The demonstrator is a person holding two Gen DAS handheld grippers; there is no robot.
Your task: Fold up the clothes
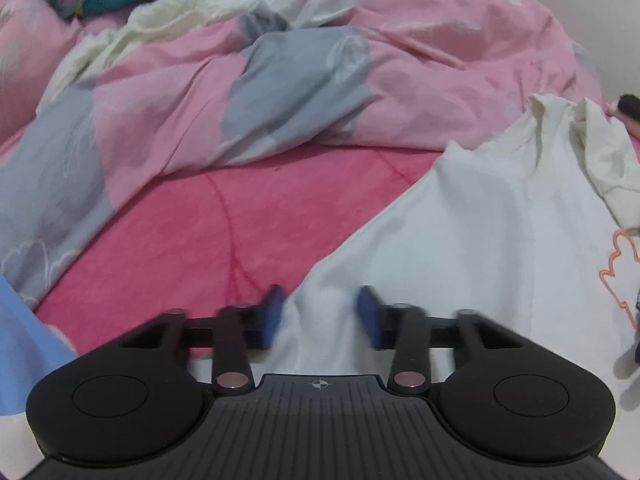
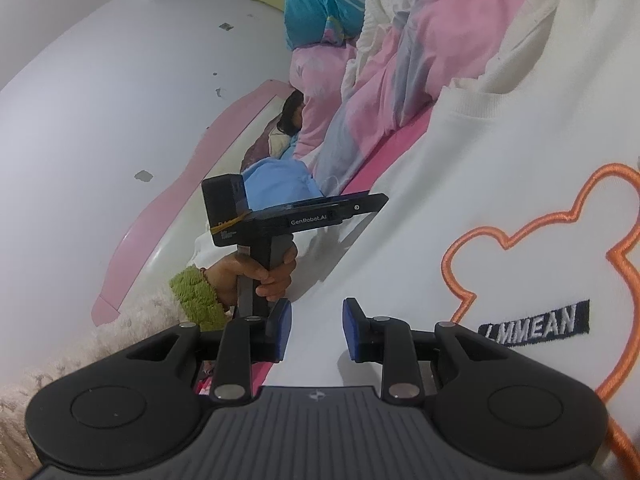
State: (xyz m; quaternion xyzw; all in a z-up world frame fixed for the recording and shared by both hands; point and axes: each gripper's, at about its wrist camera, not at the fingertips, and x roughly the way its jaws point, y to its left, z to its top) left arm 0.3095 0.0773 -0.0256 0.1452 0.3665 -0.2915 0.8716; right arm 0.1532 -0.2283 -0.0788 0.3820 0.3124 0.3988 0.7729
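Observation:
A white sweatshirt with an orange bear outline and a black "LMMEAN" patch lies spread on the pink bed sheet. My left gripper sits low at the sweatshirt's left edge. Its blue pads are blurred and stand apart, with a raised ridge of white cloth between them. My right gripper is at another edge of the sweatshirt, and white cloth fills the narrow gap between its pads. In the right wrist view a hand in a green sleeve holds the left gripper's handle.
A rumpled pink and grey duvet is heaped behind the sweatshirt. A light blue garment lies at the bed's edge near the left gripper. A teal cushion and a doll rest beside the pink bed frame.

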